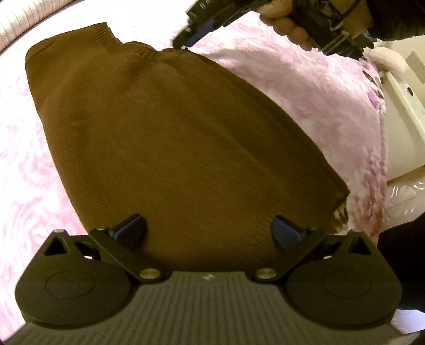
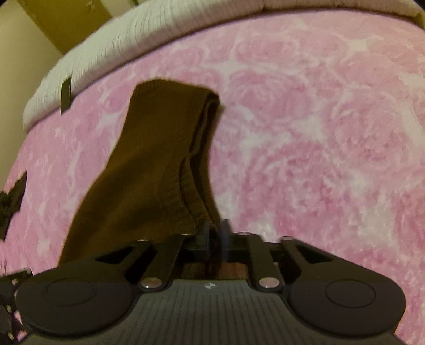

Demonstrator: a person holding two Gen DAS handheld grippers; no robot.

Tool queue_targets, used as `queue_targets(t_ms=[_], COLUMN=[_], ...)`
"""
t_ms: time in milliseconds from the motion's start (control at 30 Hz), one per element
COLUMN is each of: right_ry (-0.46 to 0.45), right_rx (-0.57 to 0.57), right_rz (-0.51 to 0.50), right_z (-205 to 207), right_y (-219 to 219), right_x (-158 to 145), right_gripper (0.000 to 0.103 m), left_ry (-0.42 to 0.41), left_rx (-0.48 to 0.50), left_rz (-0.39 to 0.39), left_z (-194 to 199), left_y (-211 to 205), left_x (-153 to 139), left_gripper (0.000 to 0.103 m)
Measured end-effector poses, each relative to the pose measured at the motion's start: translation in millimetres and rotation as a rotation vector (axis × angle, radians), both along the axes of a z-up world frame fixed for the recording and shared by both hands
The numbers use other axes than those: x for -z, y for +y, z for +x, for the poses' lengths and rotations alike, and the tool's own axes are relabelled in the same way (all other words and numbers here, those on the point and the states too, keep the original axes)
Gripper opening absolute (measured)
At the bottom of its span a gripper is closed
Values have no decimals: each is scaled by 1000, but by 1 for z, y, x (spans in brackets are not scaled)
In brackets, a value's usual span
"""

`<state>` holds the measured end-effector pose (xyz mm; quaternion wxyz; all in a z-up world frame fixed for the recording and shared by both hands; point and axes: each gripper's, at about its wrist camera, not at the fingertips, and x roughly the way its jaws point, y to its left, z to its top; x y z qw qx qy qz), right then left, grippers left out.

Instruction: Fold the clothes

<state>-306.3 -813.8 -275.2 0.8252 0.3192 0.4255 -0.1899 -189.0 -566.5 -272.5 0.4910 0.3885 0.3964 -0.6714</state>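
Note:
A brown knit sweater (image 1: 172, 146) lies flat on a pink floral blanket (image 1: 292, 87), its ribbed collar (image 1: 106, 37) at the far end. My left gripper (image 1: 209, 231) hovers open over the near hem, with both blue pads wide apart and nothing between them. A hand (image 1: 287, 24) holds my right gripper (image 1: 183, 43) at the sweater's far right shoulder edge. In the right wrist view the sweater (image 2: 148, 172) runs folded away from the right gripper (image 2: 215, 231). That gripper's fingers stand a narrow gap apart at the fabric's edge, and the pads do not press on it.
The pink blanket (image 2: 318, 132) spreads wide to the right of the sweater. A white ribbed cover (image 2: 132, 34) borders the bed's far side. White furniture (image 1: 403, 106) stands beyond the bed's right edge. A dark sleeve (image 1: 403, 252) is at the lower right.

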Motion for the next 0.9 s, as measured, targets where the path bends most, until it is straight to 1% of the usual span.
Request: queue_targets(t_ms=[33,67,167,200,233,267,300,367,433,533,567,600,633,767,800,900], right_ry=[-3,-6,-5,2,17,31,42,57,53,37,33,36,40,97,104,111], right_rx=[-9,-18,-43,-51,-59,-67,-78,-77,-53,-42,-34,-25,-17,-6,-4,2], right_rz=[6,12,26,26,17,7,-3,-15,7,7,5,6,6,7,0,-15], right_z=[1,1,4,5,5,5,4,-2,-7,-11,-13,-18,-22,-45,-50,-71], right_y=[2,4,11,13,16,18,19,17,13,14,15,17,18,31,36,57], right_x=[1,1,3,4,6,7,8,11,16,11,9,8,7,9,6,-7], right_gripper=[38,39,39,37,31,12,9,8,8,12,18,28,33,34,34,34], left_ry=[-2,-3,-7,-9,-11,-12,-15,-15,-21,-43,-49,-55,-65,-118,-130,-156], left_rx=[3,7,21,22,24,25,26,23,26,28,23,18,19,29,27,13], left_rz=[2,3,6,6,7,8,7,5,7,-1,-2,-4,1,29,40,37], left_z=[-2,-2,-8,-9,-10,-11,-11,-12,-11,-10,-9,-8,-7,-2,-1,5], left_y=[1,1,3,2,2,2,2,3,6,13,16,20,25,46,52,73], left_x=[0,-1,-1,-1,-1,-2,-3,-5,-6,-10,-10,-11,-11,-11,-10,-17], left_gripper=[101,101,101,101,101,101,101,101,101,101,101,101,101,101,100,100])
